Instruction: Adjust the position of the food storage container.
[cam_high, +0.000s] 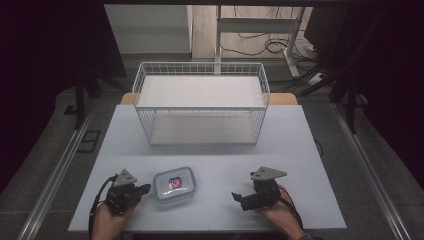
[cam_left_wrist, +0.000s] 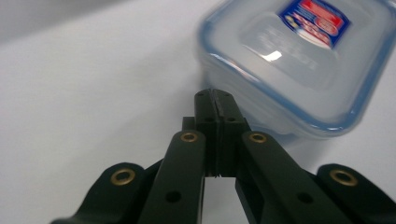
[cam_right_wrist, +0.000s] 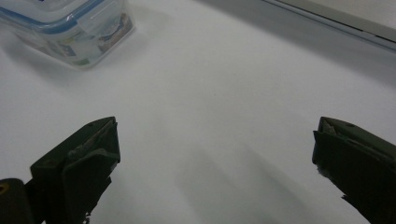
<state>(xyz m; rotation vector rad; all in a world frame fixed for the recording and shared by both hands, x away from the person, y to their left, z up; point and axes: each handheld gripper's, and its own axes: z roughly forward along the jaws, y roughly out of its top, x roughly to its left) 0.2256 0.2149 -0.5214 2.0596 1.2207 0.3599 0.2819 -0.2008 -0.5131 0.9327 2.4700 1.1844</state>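
- Where the table (cam_high: 280, 135) nears the person, we find the box (cam_high: 174, 185) lying flat, lid on, blue-rimmed, with a label on top.
- We note the left gripper (cam_high: 146, 188) just left of the box, jaws pressed together on nothing, tips just beside the box wall.
- We record the right gripper (cam_high: 235, 196) well to the box's right, jaws wide apart over bare table.
- We see a wire basket (cam_high: 200, 102) at the far side.

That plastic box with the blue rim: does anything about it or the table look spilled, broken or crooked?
Nothing stands out. The plastic box sits flat on the table, lid on, turned slightly askew to the table's edge.
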